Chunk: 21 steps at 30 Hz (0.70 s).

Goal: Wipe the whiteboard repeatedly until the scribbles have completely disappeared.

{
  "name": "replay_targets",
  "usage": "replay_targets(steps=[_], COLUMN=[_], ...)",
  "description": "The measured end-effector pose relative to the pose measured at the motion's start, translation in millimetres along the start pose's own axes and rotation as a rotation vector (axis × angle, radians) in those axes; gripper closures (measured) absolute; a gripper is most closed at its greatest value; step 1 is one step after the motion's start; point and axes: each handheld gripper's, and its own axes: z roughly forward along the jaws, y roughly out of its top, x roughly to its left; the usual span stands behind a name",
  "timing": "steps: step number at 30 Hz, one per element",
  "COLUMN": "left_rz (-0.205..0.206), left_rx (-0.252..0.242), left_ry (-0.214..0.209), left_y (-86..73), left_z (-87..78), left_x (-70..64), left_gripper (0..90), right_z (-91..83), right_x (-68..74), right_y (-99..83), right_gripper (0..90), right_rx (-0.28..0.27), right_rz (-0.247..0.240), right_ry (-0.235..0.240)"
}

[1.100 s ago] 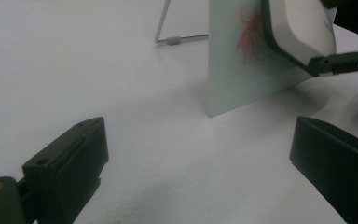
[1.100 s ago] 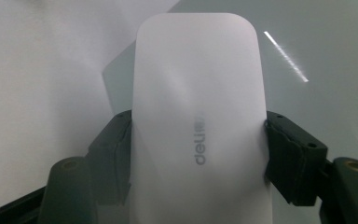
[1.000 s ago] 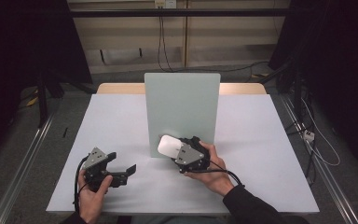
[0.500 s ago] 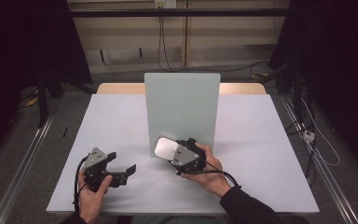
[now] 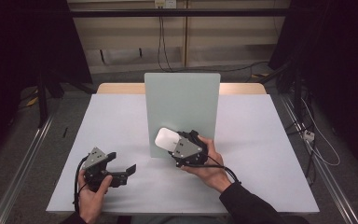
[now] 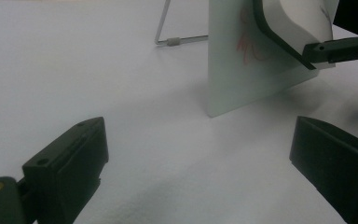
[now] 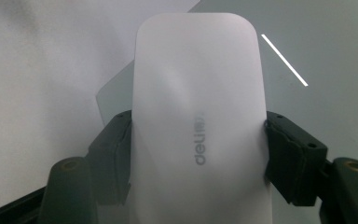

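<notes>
Right gripper view: right claw [image 7: 198, 154] clamped on white "deli" eraser [image 7: 198, 116], seemingly against board [image 7: 317, 56]; left claw [image 6: 196, 163] wide open.

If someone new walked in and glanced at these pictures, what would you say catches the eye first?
Most striking is the pale green upright board standing mid-table, with red scribbles on its face in the left gripper view. Right at it, the right gripper is shut on a white eraser, its black felt side turned to the board. The left gripper rests open near the table's front left.
</notes>
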Motion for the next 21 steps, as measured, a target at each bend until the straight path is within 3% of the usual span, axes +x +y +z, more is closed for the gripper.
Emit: replay_targets(steps=[21], left_rz=[-0.001], left_rx=[-0.006], left_ry=[0.000], left_y=[0.1], left_z=[-0.7], left_x=[0.6], left_gripper=[4.2], right_z=[18.4], right_x=[24.4], right_y=[-3.2], right_gripper=[31.5], right_rx=[0.048], right_rz=[-0.040], right_ry=[0.104])
